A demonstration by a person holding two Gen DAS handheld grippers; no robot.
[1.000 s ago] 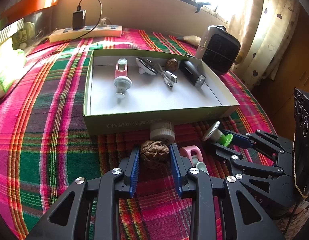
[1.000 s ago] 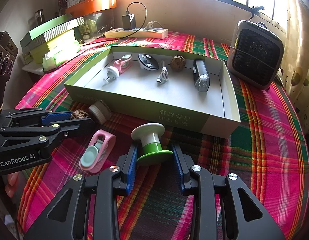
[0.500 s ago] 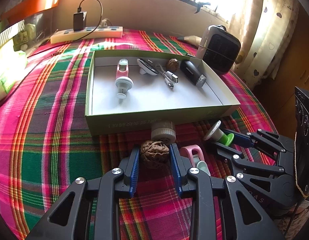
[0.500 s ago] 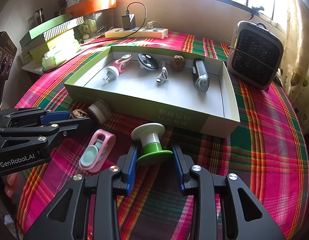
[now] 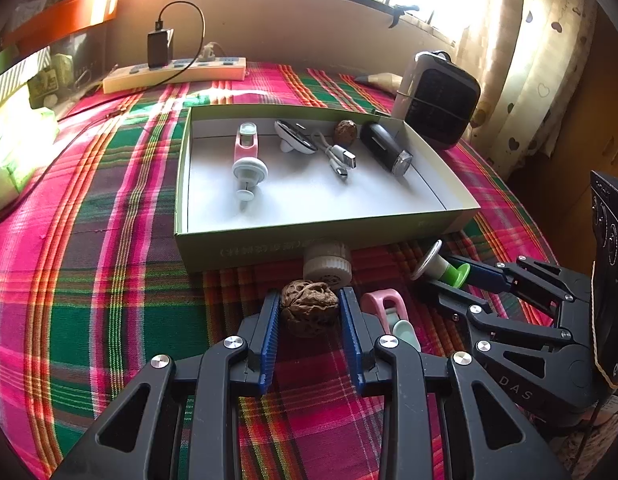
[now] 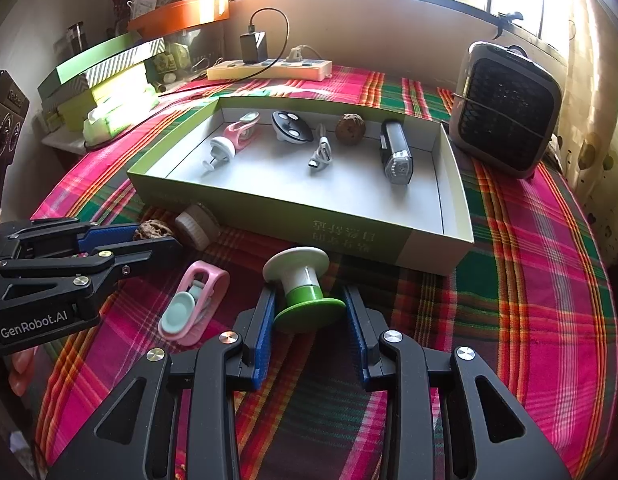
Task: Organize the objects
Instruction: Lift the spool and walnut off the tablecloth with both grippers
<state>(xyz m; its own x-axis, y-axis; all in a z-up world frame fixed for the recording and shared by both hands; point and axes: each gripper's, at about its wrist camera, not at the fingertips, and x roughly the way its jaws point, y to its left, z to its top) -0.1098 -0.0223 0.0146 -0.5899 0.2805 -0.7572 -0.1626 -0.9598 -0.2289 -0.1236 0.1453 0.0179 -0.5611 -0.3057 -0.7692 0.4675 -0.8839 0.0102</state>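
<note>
A shallow green box (image 5: 269, 236) (image 6: 349, 236) holds a pink clip, a dark disc, a USB cable, a walnut and a black flashlight. My left gripper (image 5: 309, 312) is shut on a brown walnut (image 5: 308, 311), held just in front of the box; it also shows in the right wrist view (image 6: 153, 230). My right gripper (image 6: 309, 308) is shut on a green and white spool (image 6: 303, 284), which also shows in the left wrist view (image 5: 441, 266). A pink and mint clip (image 6: 193, 300) (image 5: 389, 312) lies on the cloth between the grippers. A beige round cap (image 5: 327, 262) (image 6: 197, 226) sits against the box's front wall.
A dark fan heater (image 6: 505, 112) stands right of the box. A power strip (image 6: 269, 70) with a black charger lies at the back. Green boxes and tissue packs (image 6: 105, 80) are stacked at the far left. A black speaker (image 5: 609, 248) stands at the table's edge.
The left wrist view has shifted slightly, with the box sitting a little further right and lower in frame. Both grippers keep their hold; the objects have not visibly moved.
</note>
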